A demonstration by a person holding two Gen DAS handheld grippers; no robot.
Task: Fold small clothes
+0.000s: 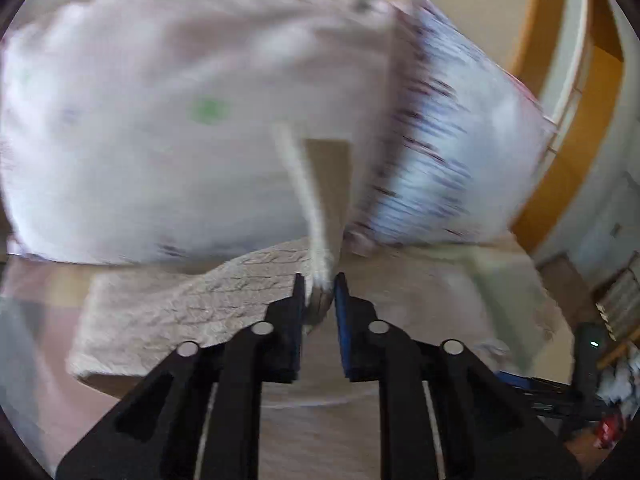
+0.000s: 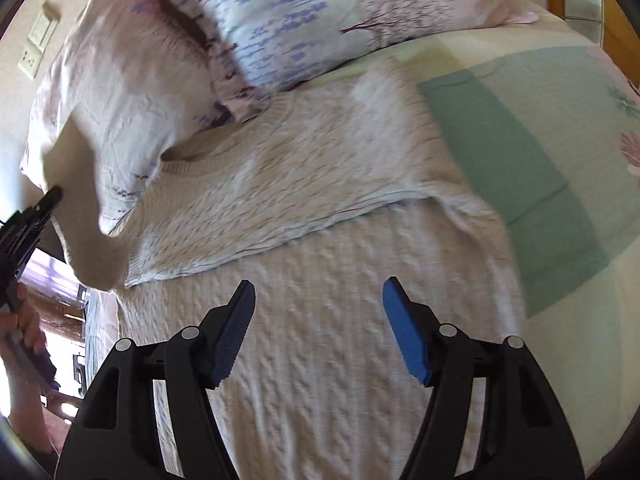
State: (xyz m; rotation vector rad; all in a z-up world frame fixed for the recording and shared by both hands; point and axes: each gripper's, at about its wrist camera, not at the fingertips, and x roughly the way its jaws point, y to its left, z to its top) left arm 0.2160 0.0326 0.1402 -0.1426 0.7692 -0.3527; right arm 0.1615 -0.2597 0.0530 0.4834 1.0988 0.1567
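A cream cable-knit sweater [image 2: 304, 208] lies on the bed, partly folded over itself, its neck opening toward the pillows. My left gripper [image 1: 318, 286] is shut on an edge of the sweater [image 1: 188, 300] and holds it lifted above the bed; a thin strip of fabric rises from between the jaws. The view is motion-blurred. My right gripper [image 2: 318, 300] is open and empty, hovering just above the lower part of the sweater. The left gripper [image 2: 48, 200] also shows at the left edge of the right wrist view, by the sweater's left side.
Two floral pillows [image 2: 280, 12] lie at the head of the bed, one overlapping the sweater's top. A bedspread with green and cream patches [image 2: 520, 132] extends right. A wooden frame [image 1: 576, 152] and wall sockets [image 2: 34, 48] are beyond.
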